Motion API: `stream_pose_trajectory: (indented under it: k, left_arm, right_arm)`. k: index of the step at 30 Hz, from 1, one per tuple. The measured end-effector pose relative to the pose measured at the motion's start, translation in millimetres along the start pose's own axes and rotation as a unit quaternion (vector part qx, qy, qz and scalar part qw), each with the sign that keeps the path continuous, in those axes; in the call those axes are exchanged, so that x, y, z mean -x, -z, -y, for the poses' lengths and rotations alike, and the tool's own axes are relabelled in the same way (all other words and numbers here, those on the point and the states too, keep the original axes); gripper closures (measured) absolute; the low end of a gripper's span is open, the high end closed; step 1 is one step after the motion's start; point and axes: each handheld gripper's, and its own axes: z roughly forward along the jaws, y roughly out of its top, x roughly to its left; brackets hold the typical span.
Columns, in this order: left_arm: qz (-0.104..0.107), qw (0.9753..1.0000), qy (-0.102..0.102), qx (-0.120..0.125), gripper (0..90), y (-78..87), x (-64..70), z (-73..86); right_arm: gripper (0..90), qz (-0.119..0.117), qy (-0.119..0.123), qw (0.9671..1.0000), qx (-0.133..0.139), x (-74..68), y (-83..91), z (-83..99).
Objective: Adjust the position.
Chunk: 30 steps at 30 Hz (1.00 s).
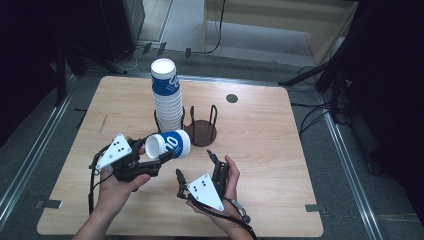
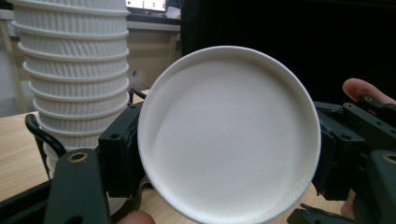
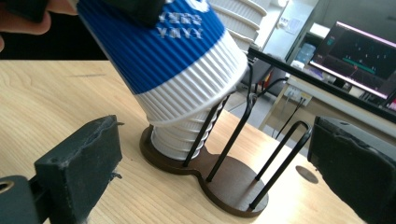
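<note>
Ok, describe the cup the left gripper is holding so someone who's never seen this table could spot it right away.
On the wooden table a dark two-ring cup holder carries a tall stack of cups. Just in front of it, the left gripper holds the single cup, blue-banded and ribbed white. Unlike the upright stacked ones, it lies sideways in the air, its open mouth facing the person.

A: Behind the left hand-held gripper (image 2: pixel 229 186), the cup stack (image 2: pixel 77 79) is cut off at the top edge; the held cup (image 2: pixel 229 135) hides its own outer wall.

B: Above the right hand-held gripper (image 3: pixel 210 172), held cup's rim is cropped, print blurred.
</note>
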Motion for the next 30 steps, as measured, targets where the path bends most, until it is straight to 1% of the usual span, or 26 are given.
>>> stream_pose_trajectory:
  k: [2,5,6,7,9,10,11,12,15,17,19,21,22,24,25,26,28,29,30]
  left_arm:
    - [-0.005,1.0,0.002,0.005,26.6,0.7,-1.4,0.3]
    - [-0.004,0.9999,0.003,0.01,26.6,0.3,-2.6,1.5]
    - [-0.004,0.9999,0.003,0.01,26.6,0.3,-2.6,1.5]
    - [-0.007,0.9999,0.002,0.016,26.6,-0.4,-3.5,2.9]
    - [-0.005,0.9997,0.006,0.021,26.5,-1.4,-4.2,4.7]
    - [-0.004,0.9998,0.005,0.021,26.5,-1.6,-5.0,5.5]
    - [-0.005,0.9997,0.008,0.024,26.6,-2.2,-5.2,6.2]
    - [-0.005,0.9996,0.009,0.026,26.5,-2.7,-5.3,6.6]
    - [-0.007,0.9996,0.008,0.027,26.6,-3.5,-4.8,8.0]
    - [-0.007,0.9995,0.007,0.028,26.5,-3.6,-4.6,8.3]
    - [-0.01,0.9994,0.006,0.034,26.5,-3.5,-4.3,8.7]
    - [-0.008,0.9993,0.005,0.037,26.5,-3.1,-4.5,8.8]
    - [-0.008,0.9992,0.006,0.038,26.5,-3.0,-4.5,8.8]
    - [-0.008,0.9992,0.005,0.04,26.6,-3.0,-4.2,9.1]
    - [-0.009,0.9991,0.004,0.042,26.6,-3.2,-3.8,9.3]
    - [-0.008,0.999,0.006,0.044,26.6,-3.3,-3.3,9.4]
    - [-0.007,0.9989,0.006,0.046,26.5,-3.8,-2.6,9.7]
    - [-0.007,0.9989,0.005,0.047,26.5,-3.9,-2.3,10.0]
    - [-0.007,0.9988,0.005,0.048,26.5,-4.1,-2.2,10.2]
  right_arm:
    - [2.8,0.0,-0.011,0.9999,-0.003,2.8,0.4,-0.7]
    - [2.8,-0.002,-0.031,0.9995,-0.005,7.6,0.4,-1.5]
    - [2.8,-0.002,-0.031,0.9995,-0.005,7.6,0.4,-1.5]
    - [1.8,-0.004,-0.053,0.9985,-0.008,11.4,0.8,-2.5]
    - [0.0,-0.005,-0.063,0.9979,-0.014,14.0,0.3,-3.0]
    - [0.0,-0.002,-0.068,0.9976,-0.014,15.0,0.3,-3.2]
    - [0.0,0.0,-0.077,0.9969,-0.017,16.0,0.6,-3.7]
    - [0.0,0.002,-0.092,0.9956,-0.018,17.7,1.2,-4.6]
    - [0.2,0.0,-0.137,0.9904,-0.017,23.2,3.4,-9.8]
    - [1.2,-0.005,-0.165,0.9861,-0.013,27.0,5.7,-14.2]
    - [3.8,-0.008,-0.194,0.9809,-0.009,30.2,7.5,-17.9]
    - [4.6,-0.006,-0.216,0.9764,-0.007,31.8,8.4,-20.5]
    - [4.6,-0.006,-0.228,0.9736,-0.006,32.1,8.6,-21.5]
    - [6.0,-0.005,-0.26,0.9655,-0.009,31.8,9.3,-23.0]
    - [7.1,-0.009,-0.279,0.9602,-0.01,31.5,9.8,-23.4]
    - [5.3,-0.015,-0.298,0.9545,-0.011,30.7,10.1,-24.0]
    - [0.7,-0.023,-0.322,0.9462,-0.018,27.6,10.1,-25.7]
    - [0.0,-0.027,-0.334,0.942,-0.019,26.2,9.9,-26.5]
    - [0.0,-0.023,-0.348,0.9371,-0.021,24.8,9.8,-27.2]
